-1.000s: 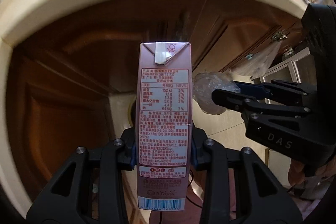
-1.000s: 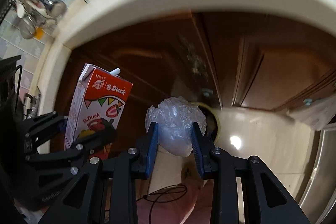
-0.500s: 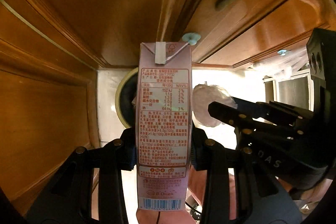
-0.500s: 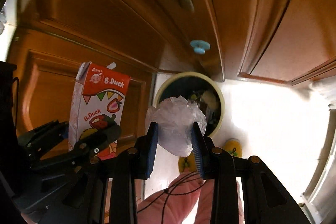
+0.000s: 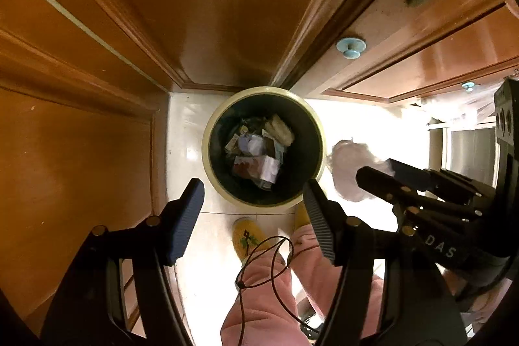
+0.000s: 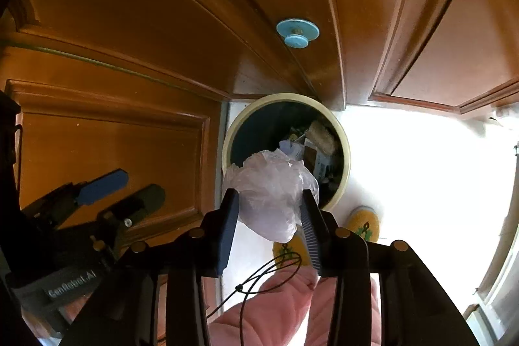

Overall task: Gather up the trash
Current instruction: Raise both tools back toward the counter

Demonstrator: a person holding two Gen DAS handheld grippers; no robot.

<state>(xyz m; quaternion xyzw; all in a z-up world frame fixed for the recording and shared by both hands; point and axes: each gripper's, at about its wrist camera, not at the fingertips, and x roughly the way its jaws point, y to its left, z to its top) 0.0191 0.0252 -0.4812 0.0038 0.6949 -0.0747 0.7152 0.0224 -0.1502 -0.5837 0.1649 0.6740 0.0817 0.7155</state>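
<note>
A round bin (image 5: 259, 90) with a cream rim and dark inside stands on the floor below me, holding several scraps. A pinkish carton (image 5: 251, 169) lies among them. My left gripper (image 5: 251, 187) hangs straight over the bin; its jaws are opening and hold nothing. It also shows at the left of the right wrist view as my left gripper (image 6: 139, 184). My right gripper (image 6: 269, 195) holds a crumpled clear plastic bag (image 6: 269, 200) just above the bin's (image 6: 347, 158) near rim. Its jaws are opening, with the pads still touching the bag (image 5: 347, 164).
Brown wooden cabinet doors with blue knobs (image 6: 296, 33) close in behind and left of the bin. A person's pink trouser legs (image 5: 259, 297) and yellow slippers (image 5: 246, 235) stand on the white floor just in front of it. A thin black cord loops over the legs.
Both grippers sank from under the counter edge to just above the bin. The left jaws spread and the carton left them. The right jaws widened a little around the bag.
</note>
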